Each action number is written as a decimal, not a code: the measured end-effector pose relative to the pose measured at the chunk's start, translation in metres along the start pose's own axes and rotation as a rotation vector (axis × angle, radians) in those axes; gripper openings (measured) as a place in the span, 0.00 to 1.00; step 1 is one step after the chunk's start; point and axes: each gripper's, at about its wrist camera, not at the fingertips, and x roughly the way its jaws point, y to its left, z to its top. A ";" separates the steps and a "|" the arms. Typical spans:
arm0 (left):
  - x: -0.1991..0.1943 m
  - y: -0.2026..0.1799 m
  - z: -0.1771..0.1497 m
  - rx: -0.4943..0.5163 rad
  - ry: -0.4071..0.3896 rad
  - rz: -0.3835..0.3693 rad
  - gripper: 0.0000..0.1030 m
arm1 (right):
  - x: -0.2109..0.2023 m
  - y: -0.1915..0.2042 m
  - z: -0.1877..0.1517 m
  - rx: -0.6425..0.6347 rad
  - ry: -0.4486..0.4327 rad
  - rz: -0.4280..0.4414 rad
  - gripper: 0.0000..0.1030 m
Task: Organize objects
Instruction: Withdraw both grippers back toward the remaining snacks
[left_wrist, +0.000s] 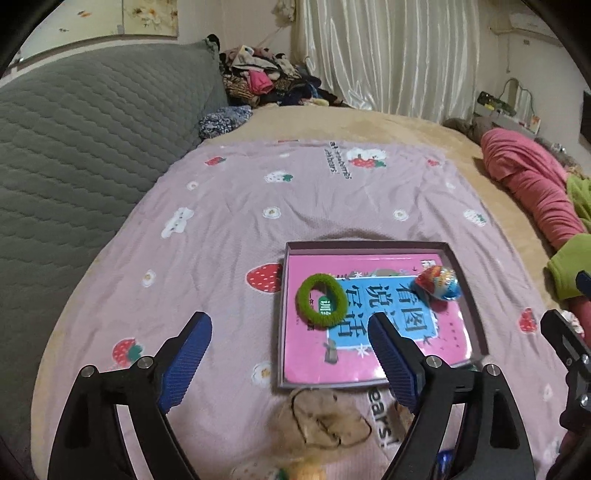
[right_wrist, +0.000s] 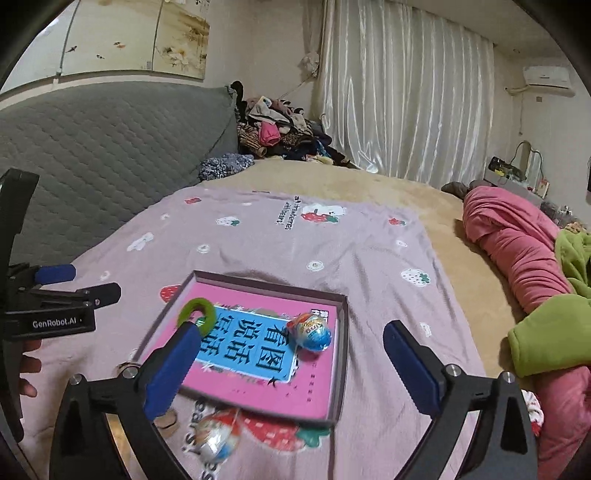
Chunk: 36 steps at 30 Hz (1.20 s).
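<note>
A shallow grey box (left_wrist: 461, 280) (right_wrist: 345, 332) lies on the pink strawberry-print blanket (left_wrist: 295, 192) (right_wrist: 332, 236). Inside it is a pink book (left_wrist: 369, 369) (right_wrist: 258, 391). On the book rest a green hair tie (left_wrist: 325, 321) (right_wrist: 195, 304) and a foil-wrapped egg (left_wrist: 439, 282) (right_wrist: 312, 330). My left gripper (left_wrist: 287, 319) hangs open above the box's near left corner, with nothing between its pads. My right gripper (right_wrist: 291, 328) stands wide open over the box, holding nothing. A second foil egg (right_wrist: 218, 439), blurred, lies on the blanket just in front of the box.
A beige fluffy item (left_wrist: 321, 413) lies on the blanket in front of the box. A grey quilted headboard (left_wrist: 74, 147) rises on the left, and a clothes pile (left_wrist: 266, 77) sits behind. Pink and green bedding (left_wrist: 532, 192) lies along the right. A hand (right_wrist: 26, 369) holds the left gripper (right_wrist: 55, 295).
</note>
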 end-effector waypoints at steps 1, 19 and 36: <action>-0.005 0.002 -0.001 0.000 -0.004 0.002 0.85 | -0.007 0.003 0.001 -0.004 0.000 -0.001 0.98; -0.088 0.025 -0.067 0.009 -0.012 -0.021 0.86 | -0.094 0.051 -0.028 -0.064 0.030 -0.030 0.99; -0.081 0.013 -0.134 0.038 0.066 -0.027 0.86 | -0.105 0.050 -0.085 -0.068 0.135 -0.084 0.99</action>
